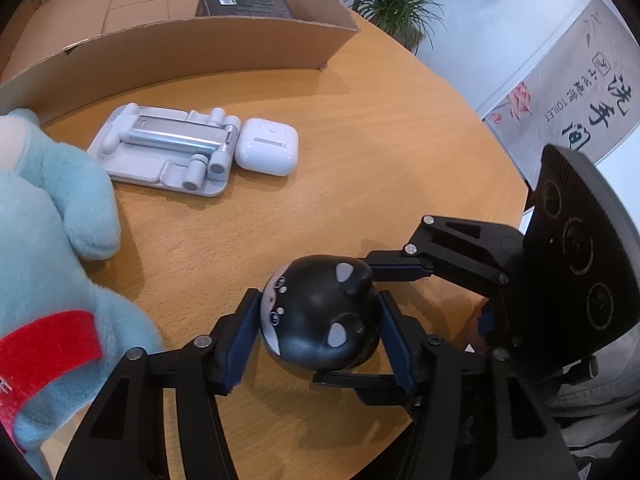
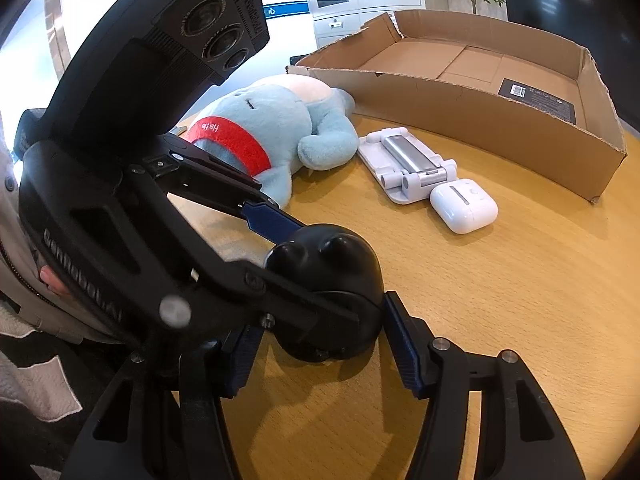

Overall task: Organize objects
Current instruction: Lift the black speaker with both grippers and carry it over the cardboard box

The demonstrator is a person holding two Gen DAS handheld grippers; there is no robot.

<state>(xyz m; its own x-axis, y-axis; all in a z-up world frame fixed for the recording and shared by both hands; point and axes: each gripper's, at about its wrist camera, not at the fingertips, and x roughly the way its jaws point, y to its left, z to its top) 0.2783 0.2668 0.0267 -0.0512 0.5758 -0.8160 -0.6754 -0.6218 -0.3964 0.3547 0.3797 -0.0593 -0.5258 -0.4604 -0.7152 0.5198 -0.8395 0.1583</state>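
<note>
Both grippers, left (image 1: 316, 324) and right (image 2: 320, 340), pinch the black cat-faced figurine (image 1: 320, 316), apparently touching, white earbud case (image 1: 267, 146) at eleven o'clock.

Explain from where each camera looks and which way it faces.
Left wrist: on the left hand-held gripper, facing down and forward at the black toy between its fingers; right hand-held gripper opposite.
Right wrist: on the right hand-held gripper, facing the toy from the other side; a sleeve shows.
Shared: toy, plush, stand, earbud case, box, table.
</note>
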